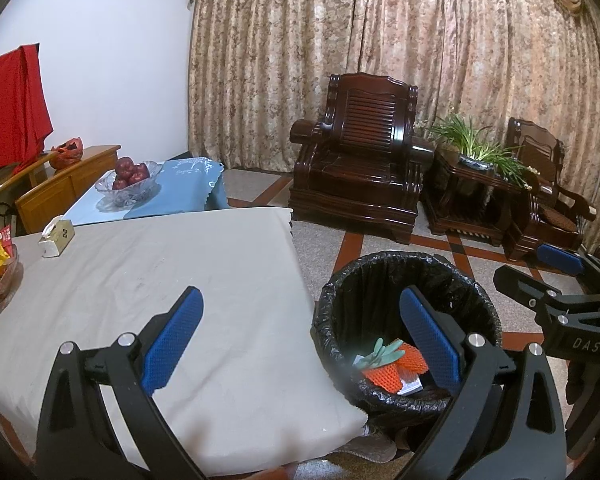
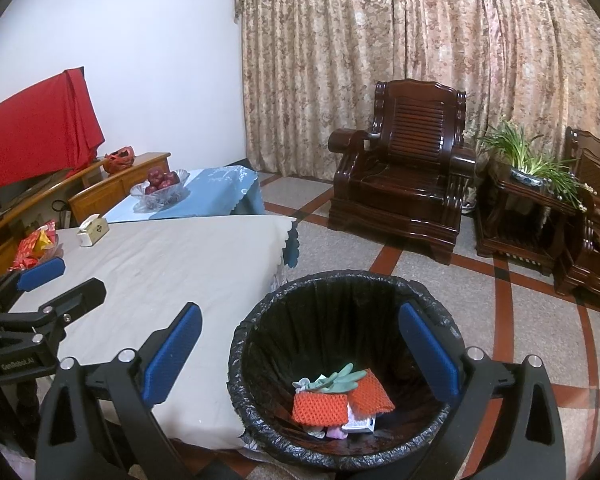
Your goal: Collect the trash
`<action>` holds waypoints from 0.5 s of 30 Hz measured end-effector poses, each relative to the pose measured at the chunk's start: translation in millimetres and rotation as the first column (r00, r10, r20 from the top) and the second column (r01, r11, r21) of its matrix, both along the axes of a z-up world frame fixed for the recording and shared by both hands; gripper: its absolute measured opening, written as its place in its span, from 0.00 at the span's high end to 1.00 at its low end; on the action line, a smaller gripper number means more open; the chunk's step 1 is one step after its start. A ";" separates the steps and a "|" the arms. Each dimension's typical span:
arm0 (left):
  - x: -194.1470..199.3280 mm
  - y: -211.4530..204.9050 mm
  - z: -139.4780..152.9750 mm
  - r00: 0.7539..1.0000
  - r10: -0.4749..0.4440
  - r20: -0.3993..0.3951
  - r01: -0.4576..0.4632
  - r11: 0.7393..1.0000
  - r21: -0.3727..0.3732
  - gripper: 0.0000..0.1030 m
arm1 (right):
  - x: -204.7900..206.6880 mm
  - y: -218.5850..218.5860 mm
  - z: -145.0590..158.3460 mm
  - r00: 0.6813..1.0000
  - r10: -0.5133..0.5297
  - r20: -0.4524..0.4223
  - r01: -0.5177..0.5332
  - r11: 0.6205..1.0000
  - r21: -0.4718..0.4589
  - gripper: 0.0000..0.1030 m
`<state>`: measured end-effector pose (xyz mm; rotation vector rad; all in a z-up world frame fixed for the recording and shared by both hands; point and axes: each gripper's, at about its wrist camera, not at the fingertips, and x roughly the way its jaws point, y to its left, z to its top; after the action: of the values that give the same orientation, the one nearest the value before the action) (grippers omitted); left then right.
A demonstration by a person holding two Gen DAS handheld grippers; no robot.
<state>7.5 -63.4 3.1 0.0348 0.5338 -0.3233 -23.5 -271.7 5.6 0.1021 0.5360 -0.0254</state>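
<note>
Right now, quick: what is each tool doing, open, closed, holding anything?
Left tool: open, empty, at the table edge beside the bin.
Right tool: open, empty, over the bin.

The left claw is matte black plastic, its linkage arms angular with triangular cut-outs; round silver screws sit at the pivots; each finger bears a blue pad with a fine dimpled texture; the right claw is built alike, with the letters "DAS" showing pale on its black body in the left wrist view.
</note>
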 end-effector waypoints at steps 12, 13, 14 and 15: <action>-0.4 0.7 0.8 1.000 0.001 -0.001 -0.001 1.000 0.000 0.07 | 0.4 0.6 0.5 1.000 0.000 -0.001 0.000 1.000 -0.001 0.06; -0.5 2.6 0.4 1.000 0.002 -0.002 -0.002 1.000 0.000 0.07 | 0.5 1.0 0.7 1.000 0.000 -0.001 0.000 1.000 -0.001 0.06; 0.0 1.7 0.4 1.000 0.001 -0.001 -0.001 1.000 0.001 0.07 | 0.6 1.2 0.8 1.000 0.000 -0.002 0.000 1.000 0.000 0.06; 0.1 1.7 0.5 1.000 0.001 -0.001 -0.001 1.000 0.001 0.07 | 0.6 1.5 0.9 1.000 0.000 -0.002 0.000 1.000 0.000 0.06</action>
<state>7.6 -61.7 3.6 0.0350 0.5354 -0.3217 -23.0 -270.2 6.5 0.1026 0.5384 -0.0258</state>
